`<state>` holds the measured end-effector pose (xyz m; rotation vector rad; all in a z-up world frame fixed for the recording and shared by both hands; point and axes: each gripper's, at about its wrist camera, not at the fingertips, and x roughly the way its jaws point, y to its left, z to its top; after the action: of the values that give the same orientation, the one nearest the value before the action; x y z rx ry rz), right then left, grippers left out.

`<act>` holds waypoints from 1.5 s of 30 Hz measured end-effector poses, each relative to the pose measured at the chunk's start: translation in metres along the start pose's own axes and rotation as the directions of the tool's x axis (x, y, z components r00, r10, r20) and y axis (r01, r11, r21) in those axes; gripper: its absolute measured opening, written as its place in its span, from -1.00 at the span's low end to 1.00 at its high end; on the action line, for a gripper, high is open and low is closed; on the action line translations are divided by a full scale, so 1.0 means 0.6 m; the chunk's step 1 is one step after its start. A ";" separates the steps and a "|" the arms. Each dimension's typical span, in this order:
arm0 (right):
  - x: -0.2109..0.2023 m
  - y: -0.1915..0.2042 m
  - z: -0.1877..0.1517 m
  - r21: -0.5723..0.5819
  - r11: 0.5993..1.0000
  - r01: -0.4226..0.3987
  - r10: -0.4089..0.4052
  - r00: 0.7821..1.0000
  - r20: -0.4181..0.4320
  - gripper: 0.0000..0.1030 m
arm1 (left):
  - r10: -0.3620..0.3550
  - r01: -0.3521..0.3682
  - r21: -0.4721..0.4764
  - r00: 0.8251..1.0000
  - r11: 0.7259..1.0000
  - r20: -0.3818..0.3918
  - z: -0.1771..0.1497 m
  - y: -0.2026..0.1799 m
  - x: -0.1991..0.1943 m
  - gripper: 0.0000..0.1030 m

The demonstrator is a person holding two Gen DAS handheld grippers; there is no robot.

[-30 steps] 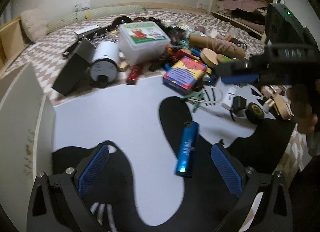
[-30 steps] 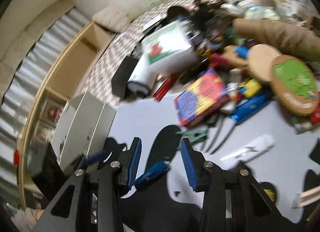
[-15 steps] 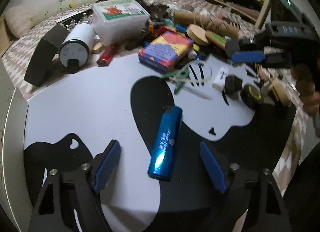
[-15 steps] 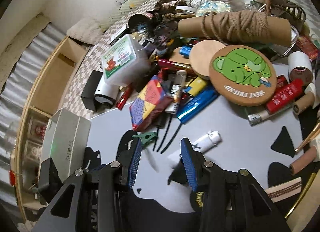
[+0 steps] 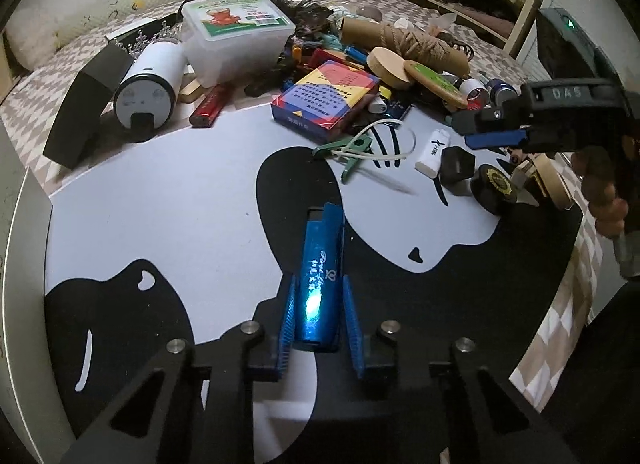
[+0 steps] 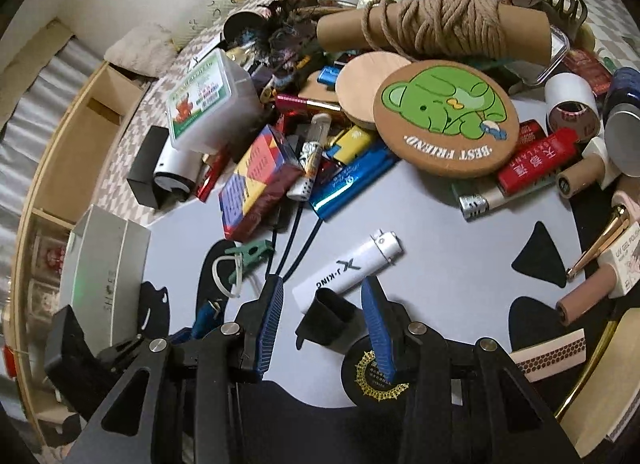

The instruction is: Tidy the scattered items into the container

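On the grey-and-black mat point(image 5: 160, 199) spread over the bed, my left tool point(image 5: 320, 316) clamps the blue lighter point(image 5: 320, 276) by its tail (slick, so it may pivot out), held low and level, while my right tool point(image 6: 322, 304) hovers open over the white lighter point(image 6: 348, 268).

Metallic blue lighter point(image 5: 320, 276), grey-and-black mat point(image 5: 168, 199), white lighter point(image 6: 348, 268), green clothespin point(image 6: 250, 251), green-bear cork coaster point(image 6: 446, 119)

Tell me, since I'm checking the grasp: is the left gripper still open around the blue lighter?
No, the left gripper has closed, its blue pads now pressing both sides of the blue lighter.
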<state>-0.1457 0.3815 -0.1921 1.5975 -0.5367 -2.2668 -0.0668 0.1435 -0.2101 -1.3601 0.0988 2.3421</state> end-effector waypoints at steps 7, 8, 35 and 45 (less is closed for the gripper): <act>0.016 0.018 -0.011 -0.065 0.996 0.063 -0.066 0.997 -0.032 -0.18 | 0.001 -0.001 0.007 1.000 1.000 -0.001 -0.011 -0.001 -0.008 -0.55; 0.017 0.020 -0.012 -0.074 0.994 0.076 -0.079 0.996 -0.034 -0.18 | 0.001 -0.001 0.008 1.000 1.000 -0.001 -0.012 -0.001 -0.008 -0.55; 0.030 0.065 -0.047 -0.306 0.914 0.265 -0.268 0.963 0.032 -0.36 | 0.000 0.001 0.010 1.000 1.000 -0.009 -0.016 0.001 -0.010 -0.55; 0.007 0.080 -0.039 -0.277 0.928 0.251 -0.235 0.968 0.090 -0.37 | -0.003 0.003 -0.004 1.000 1.000 0.006 -0.011 0.010 -0.019 -0.56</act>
<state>-0.1228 0.3343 -0.1801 1.5280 -0.0142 -2.4369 -0.0589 0.1328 -0.2047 -1.3538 0.0906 2.3448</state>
